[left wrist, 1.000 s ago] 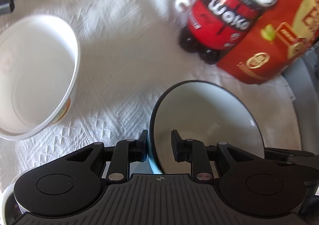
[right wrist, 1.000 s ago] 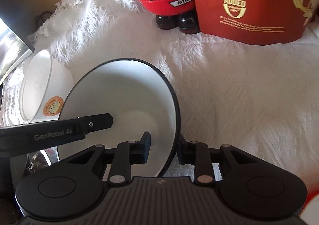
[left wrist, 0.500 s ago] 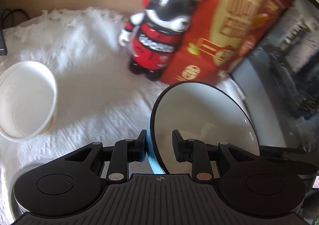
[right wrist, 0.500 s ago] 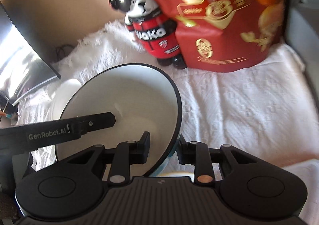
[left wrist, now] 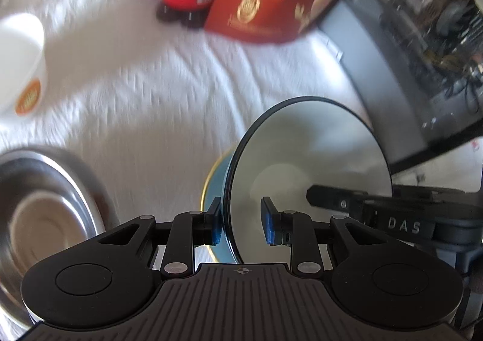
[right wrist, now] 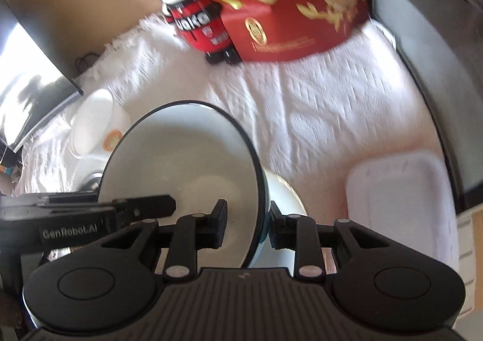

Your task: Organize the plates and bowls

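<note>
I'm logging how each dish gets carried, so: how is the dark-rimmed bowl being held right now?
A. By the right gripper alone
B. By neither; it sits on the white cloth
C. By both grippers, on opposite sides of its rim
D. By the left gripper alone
C: the left gripper and right gripper each straddle the dark-rimmed bowl at its rim, on opposite sides.

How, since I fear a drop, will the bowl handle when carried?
The bowl looks glossy and glazed, so it may slip: the left gripper and right gripper pinch only its rim. It seems stiff ceramic or enamel, probably chipping if dropped, though the cloth might cushion it.
</note>
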Available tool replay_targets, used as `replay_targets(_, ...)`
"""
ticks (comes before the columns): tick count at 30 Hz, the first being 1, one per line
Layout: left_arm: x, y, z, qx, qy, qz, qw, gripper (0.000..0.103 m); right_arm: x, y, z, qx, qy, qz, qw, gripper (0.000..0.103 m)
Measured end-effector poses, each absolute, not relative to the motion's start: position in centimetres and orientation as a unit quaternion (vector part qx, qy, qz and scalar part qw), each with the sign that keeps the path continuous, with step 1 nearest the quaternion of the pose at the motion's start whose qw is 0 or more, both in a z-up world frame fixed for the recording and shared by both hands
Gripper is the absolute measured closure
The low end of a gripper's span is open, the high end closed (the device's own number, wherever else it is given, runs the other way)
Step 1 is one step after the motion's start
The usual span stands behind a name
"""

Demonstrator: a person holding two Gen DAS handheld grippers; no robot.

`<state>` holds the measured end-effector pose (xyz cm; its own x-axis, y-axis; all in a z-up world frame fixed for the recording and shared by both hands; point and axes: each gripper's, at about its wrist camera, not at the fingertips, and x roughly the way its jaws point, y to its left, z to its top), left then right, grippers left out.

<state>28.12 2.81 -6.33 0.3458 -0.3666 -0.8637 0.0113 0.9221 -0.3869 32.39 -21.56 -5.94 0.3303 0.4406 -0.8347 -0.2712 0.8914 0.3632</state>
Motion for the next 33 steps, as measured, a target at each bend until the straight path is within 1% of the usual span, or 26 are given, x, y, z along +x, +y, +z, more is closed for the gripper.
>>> replay_targets(5,27.5,2.7,-7.9,-0.160,0.572,-0.118,0.796,0.076,31.9,-21.8,-8.6,0.086,0.559,0.208,0.798,0.075)
replay_targets(11,27.4,3.2,-7.5,-0.162,0.566,-0.117,0.800,0.079,31.6,-21.5,-10.0,0.073,0.563,0.197,0.799,0.075)
replay_targets(15,27.2,3.5,-6.8,-0.163,0.557,-0.113,0.807,0.079,31.9,-21.6,-10.3,0.078,0.562,0.202,0.799,0.076)
replay_targets(20,27.3,4.1,-6.6,-0.170,0.557,-0.112,0.805,0.082,32.1,-21.4,-10.5,0.080,0.563,0.204,0.797,0.076)
replay_targets(33,27.4,3.8,-5.5,-0.139,0.541,-0.102,0.823,0.082,32.4,-21.6,-9.7,0.075,0.549,0.201,0.808,0.076)
